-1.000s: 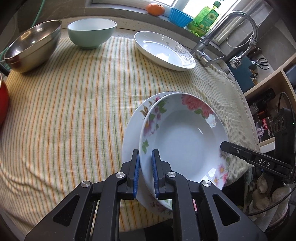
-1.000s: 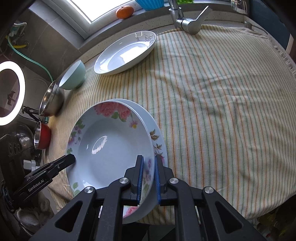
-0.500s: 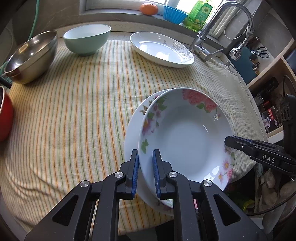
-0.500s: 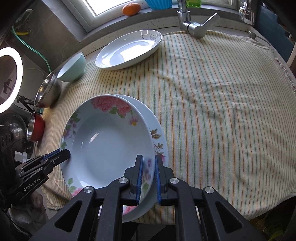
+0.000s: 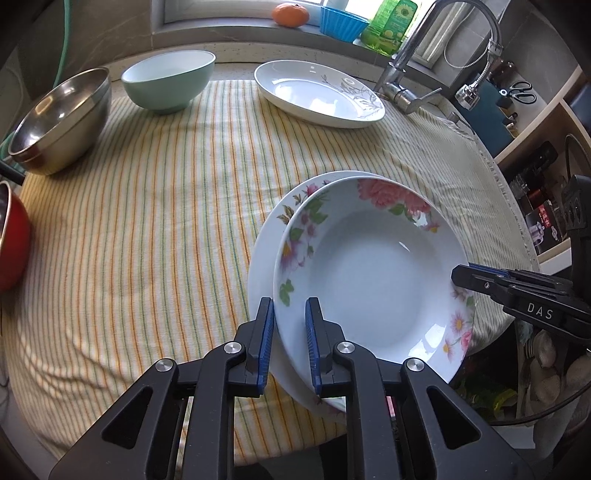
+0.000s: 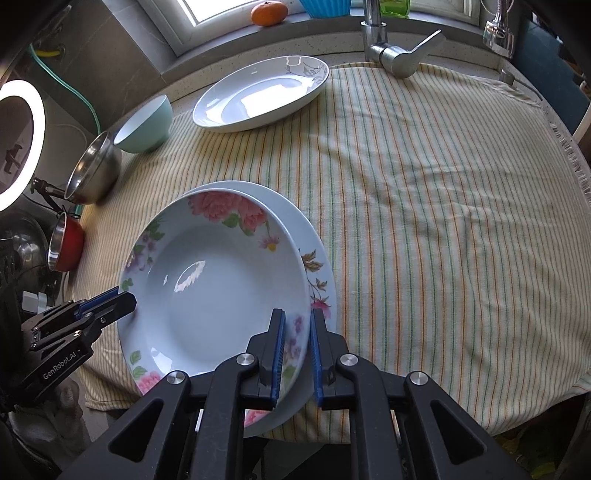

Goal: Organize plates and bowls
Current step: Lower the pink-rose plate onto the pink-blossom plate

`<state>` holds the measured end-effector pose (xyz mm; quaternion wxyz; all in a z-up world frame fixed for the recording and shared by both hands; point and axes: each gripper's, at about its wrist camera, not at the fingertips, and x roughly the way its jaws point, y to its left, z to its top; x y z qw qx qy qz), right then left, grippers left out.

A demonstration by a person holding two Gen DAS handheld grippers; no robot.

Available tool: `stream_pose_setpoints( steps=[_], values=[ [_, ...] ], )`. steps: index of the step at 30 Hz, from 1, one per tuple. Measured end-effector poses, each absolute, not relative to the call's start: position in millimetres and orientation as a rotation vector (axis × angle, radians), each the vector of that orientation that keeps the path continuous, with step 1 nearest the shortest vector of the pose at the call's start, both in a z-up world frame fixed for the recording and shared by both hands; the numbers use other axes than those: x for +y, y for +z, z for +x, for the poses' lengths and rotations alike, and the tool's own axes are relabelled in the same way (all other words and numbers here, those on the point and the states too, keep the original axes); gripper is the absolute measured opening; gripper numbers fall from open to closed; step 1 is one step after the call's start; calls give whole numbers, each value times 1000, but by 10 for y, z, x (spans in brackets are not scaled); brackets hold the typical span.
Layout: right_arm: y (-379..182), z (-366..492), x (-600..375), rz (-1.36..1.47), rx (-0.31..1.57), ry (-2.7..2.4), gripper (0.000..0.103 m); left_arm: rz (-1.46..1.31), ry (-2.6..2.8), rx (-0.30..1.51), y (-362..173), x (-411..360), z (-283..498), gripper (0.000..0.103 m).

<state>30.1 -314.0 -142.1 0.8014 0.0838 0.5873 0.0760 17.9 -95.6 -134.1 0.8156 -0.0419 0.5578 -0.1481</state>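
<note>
Near the cloth's front edge, left gripper [image 5: 289,345] and right gripper [image 6: 295,354] each pinch opposite rims of the floral deep plate [image 5: 373,280], steadying it over the flat plate [image 5: 264,266].

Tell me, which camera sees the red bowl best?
The right wrist view: the red bowl shows whole there, small, shiny inside, at the cloth's far left. The left wrist view catches only a cut-off red side at its edge.

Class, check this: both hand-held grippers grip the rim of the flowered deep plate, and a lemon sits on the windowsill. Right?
Not quite. On the windowsill sits an orange fruit, not a lemon, as the right wrist view shows. Both hand-held grippers, left and right, do grip the flowered deep plate.
</note>
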Motion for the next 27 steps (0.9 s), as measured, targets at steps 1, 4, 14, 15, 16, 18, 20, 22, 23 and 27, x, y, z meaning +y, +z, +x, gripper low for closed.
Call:
stream_pose_setpoints(
  steps=[1,4,14,15,16,18,20,22,23,27],
  values=[
    [-1421,301,-3136,178,1258,162,12,-92,-315,1190,-1340,-955,180,14],
    [-1418,309,-3122,171,1253,156,12,-92,-312,1187,-1340,-958,187,14],
    [-1413,320,-3101,147,1251,154,13,-102,-317,1190,-1335,-945,185,14],
    [-1414,326,-3104,149,1251,153,13,-105,-319,1191,-1337,-943,188,14],
    [-1414,327,-3107,149,1251,153,13,-105,-320,1191,-1336,-939,185,14],
    [-1413,331,-3106,150,1251,151,13,-104,-322,1190,-1337,-938,186,14],
    [-1410,329,-3099,145,1252,149,13,-106,-322,1191,-1337,-936,188,14],
    [-1404,328,-3097,147,1250,148,13,-109,-324,1193,-1338,-935,185,14],
    [-1397,325,-3101,149,1247,146,13,-112,-325,1194,-1337,-931,185,14],
    [-1365,326,-3128,153,1241,136,13,-119,-330,1198,-1339,-922,190,14]
  ],
)
